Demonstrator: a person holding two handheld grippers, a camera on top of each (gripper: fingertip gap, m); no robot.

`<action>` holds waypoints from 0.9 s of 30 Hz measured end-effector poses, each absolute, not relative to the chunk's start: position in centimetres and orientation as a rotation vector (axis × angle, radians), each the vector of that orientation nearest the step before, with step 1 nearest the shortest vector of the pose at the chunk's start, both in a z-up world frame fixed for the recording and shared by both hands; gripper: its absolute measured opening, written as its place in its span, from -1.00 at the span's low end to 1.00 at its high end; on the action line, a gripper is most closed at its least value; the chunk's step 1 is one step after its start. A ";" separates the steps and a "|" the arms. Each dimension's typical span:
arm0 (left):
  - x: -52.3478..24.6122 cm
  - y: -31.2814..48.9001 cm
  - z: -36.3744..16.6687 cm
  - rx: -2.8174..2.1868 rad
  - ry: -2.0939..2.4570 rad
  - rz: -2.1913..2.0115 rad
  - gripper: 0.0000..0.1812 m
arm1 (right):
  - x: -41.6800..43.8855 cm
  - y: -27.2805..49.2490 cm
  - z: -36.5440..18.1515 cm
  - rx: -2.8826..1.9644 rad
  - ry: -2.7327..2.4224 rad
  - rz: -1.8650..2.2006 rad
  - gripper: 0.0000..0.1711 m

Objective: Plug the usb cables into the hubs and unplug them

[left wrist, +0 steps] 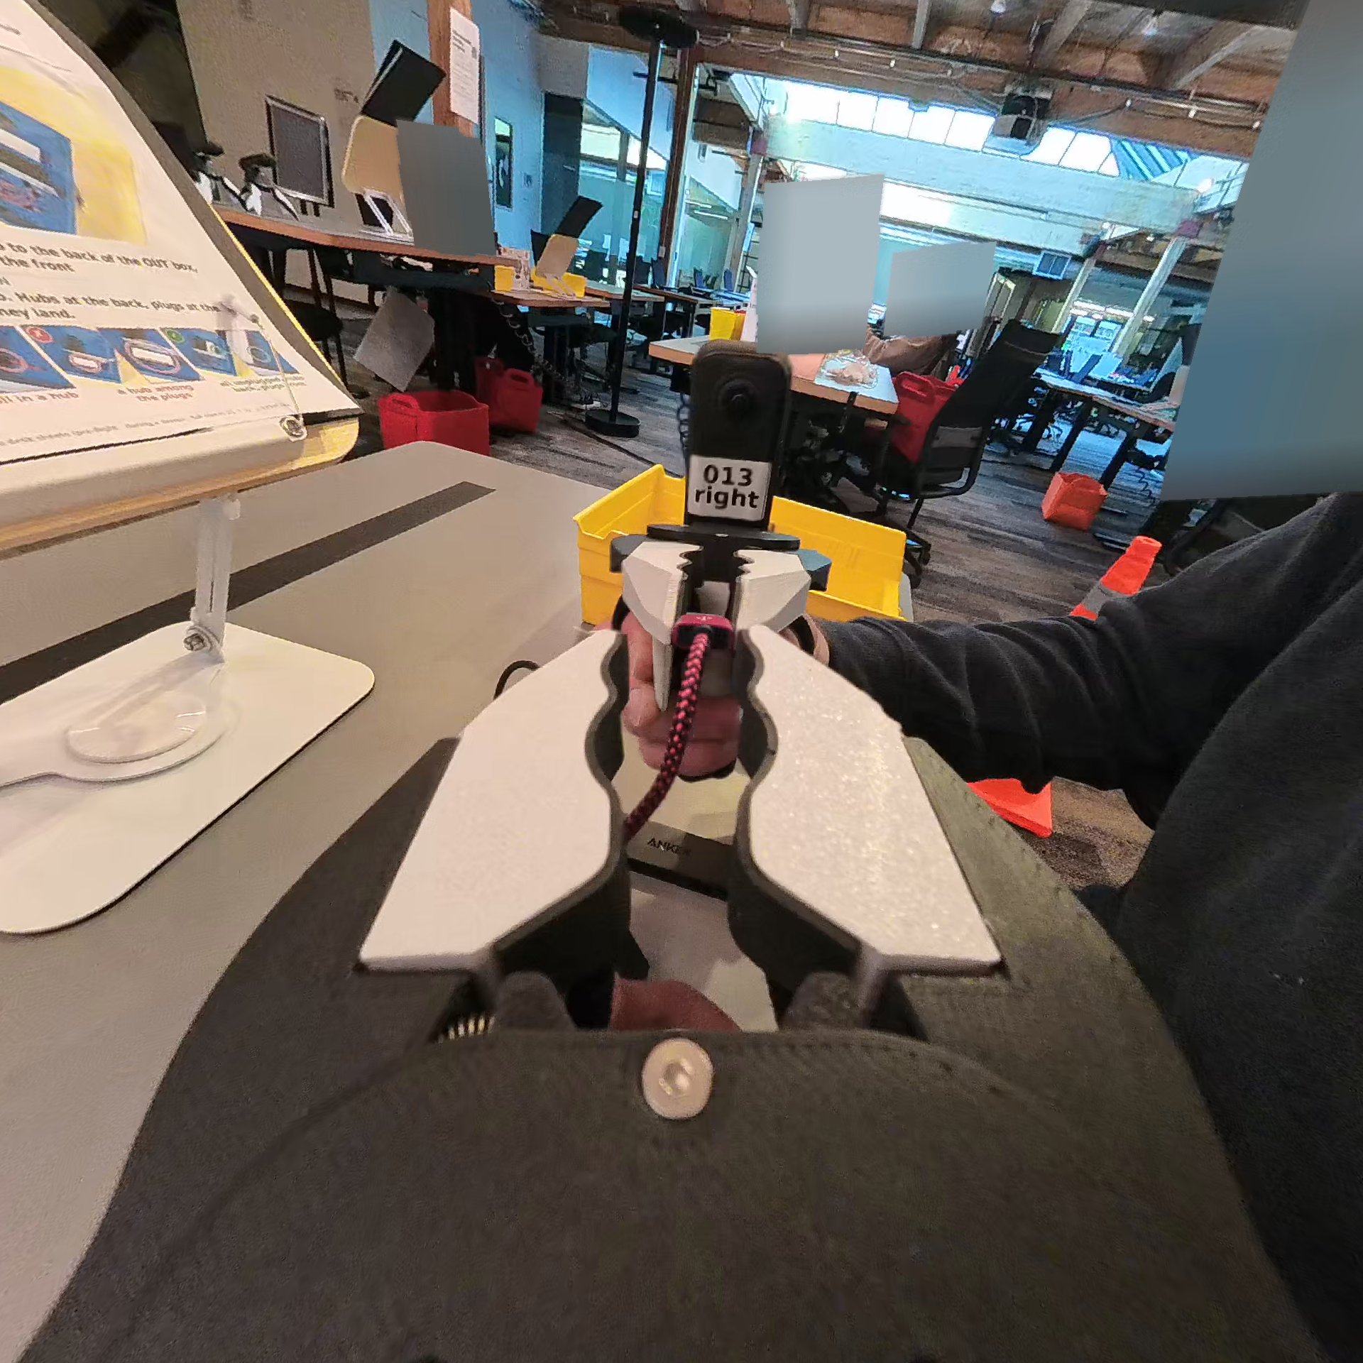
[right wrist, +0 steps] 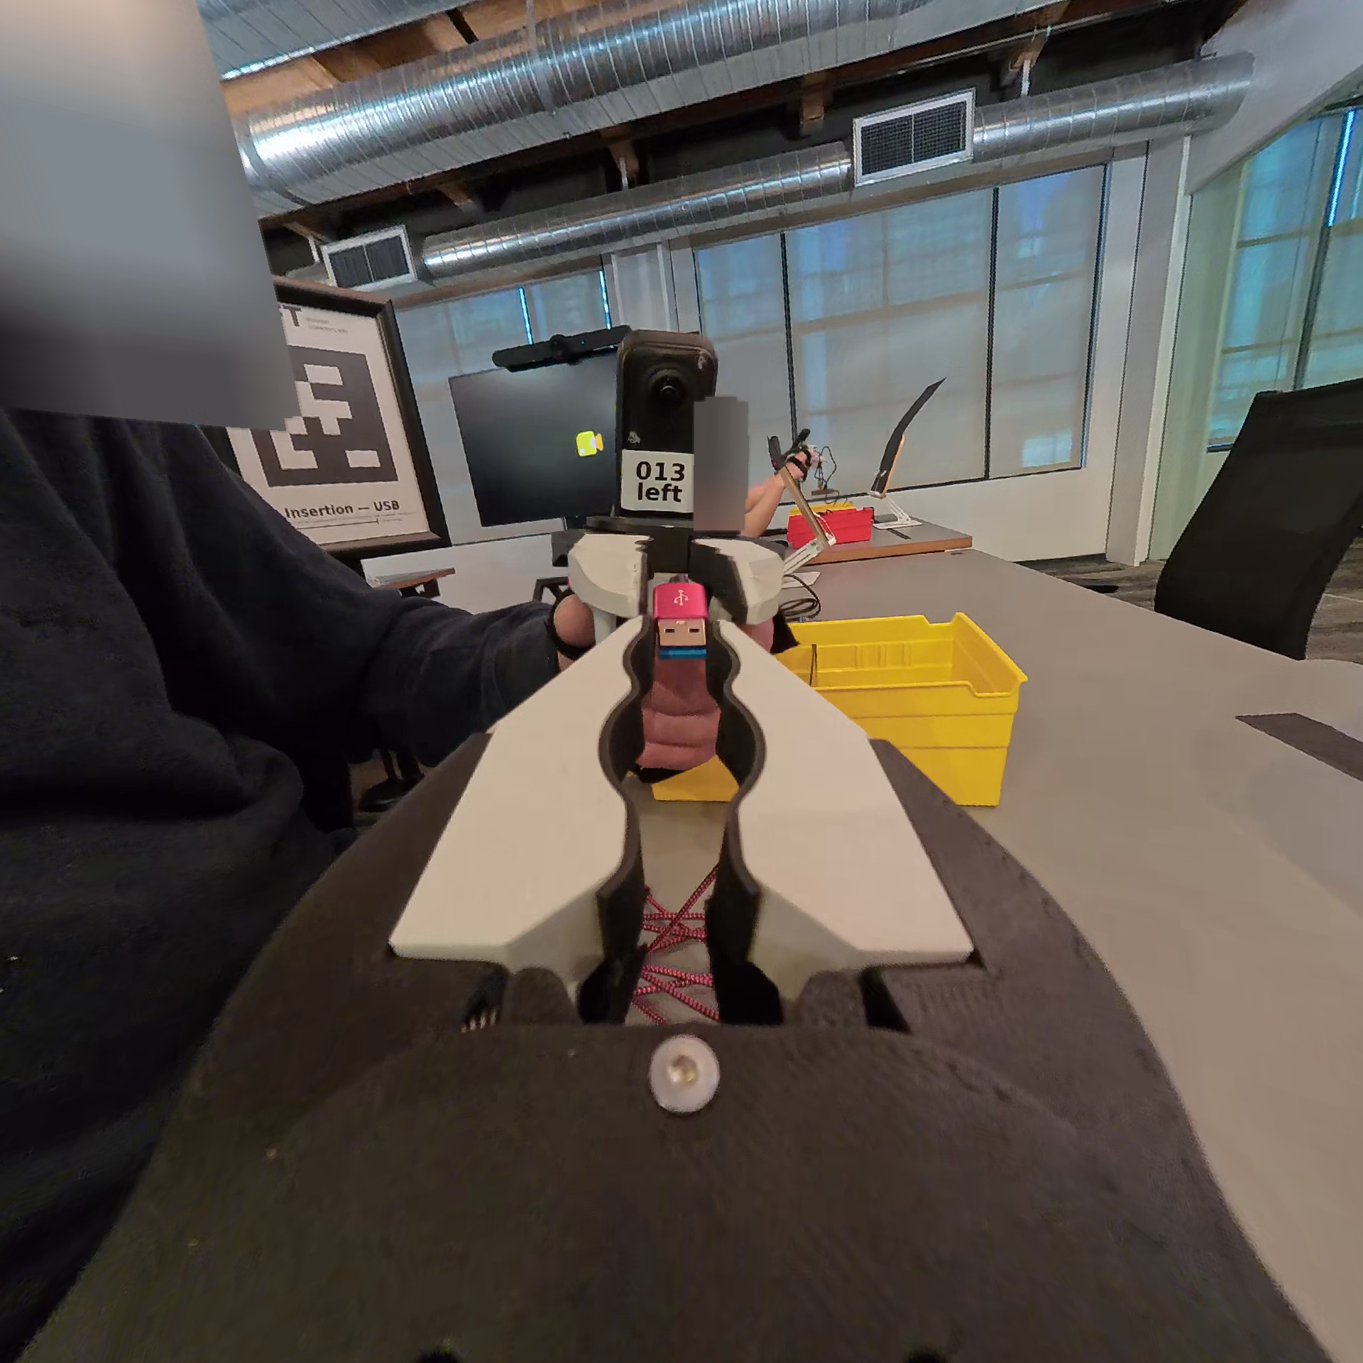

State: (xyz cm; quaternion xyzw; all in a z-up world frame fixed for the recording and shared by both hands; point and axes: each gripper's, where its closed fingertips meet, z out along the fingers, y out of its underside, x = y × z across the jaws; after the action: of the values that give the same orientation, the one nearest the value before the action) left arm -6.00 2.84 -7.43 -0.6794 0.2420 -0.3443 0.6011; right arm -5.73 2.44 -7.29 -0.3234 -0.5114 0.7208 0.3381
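- In the left wrist view, your left claw [left wrist: 678, 649] is closed on the grey hub [left wrist: 682, 848]; its fingers [left wrist: 516, 796] press both sides of the hub, above the table [left wrist: 406, 590].
- Opposite, your right claw [left wrist: 708, 612] grips the pink plug [left wrist: 704, 629], and the braided cable [left wrist: 675, 730] hangs down toward the hub.
- A yellow bin [left wrist: 848, 546] stands behind it.
- In the right wrist view, your right claw [right wrist: 680, 642] pinches the pink plug [right wrist: 680, 623] at its tips, and the metal end shows below the pink shell.
- The cable [right wrist: 675, 951] lies looped under the claw.
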 end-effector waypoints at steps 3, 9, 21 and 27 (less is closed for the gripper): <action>-5.8 2.8 -7.5 -1.568 0.575 -0.778 -0.73 | -5.7 2.4 -7.3 -0.846 -1.322 1.907 -0.87; -5.4 2.7 -7.3 -1.536 0.574 -0.812 -0.82 | -5.8 2.4 -7.3 -0.848 -1.310 1.942 -0.87; -5.4 2.8 -7.5 -1.514 0.578 -0.784 -0.83 | -5.8 2.5 -7.5 -0.873 -1.339 1.947 -0.87; -5.3 2.8 -7.4 -1.503 0.581 -0.776 -0.83 | -5.8 2.3 -7.6 -0.873 -1.345 1.956 -0.87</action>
State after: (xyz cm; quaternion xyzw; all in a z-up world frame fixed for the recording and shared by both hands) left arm -5.33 2.80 -7.42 -0.6551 0.2532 -0.3382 0.6264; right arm -5.83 2.33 -7.58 -0.3289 -0.5071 0.7375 0.3012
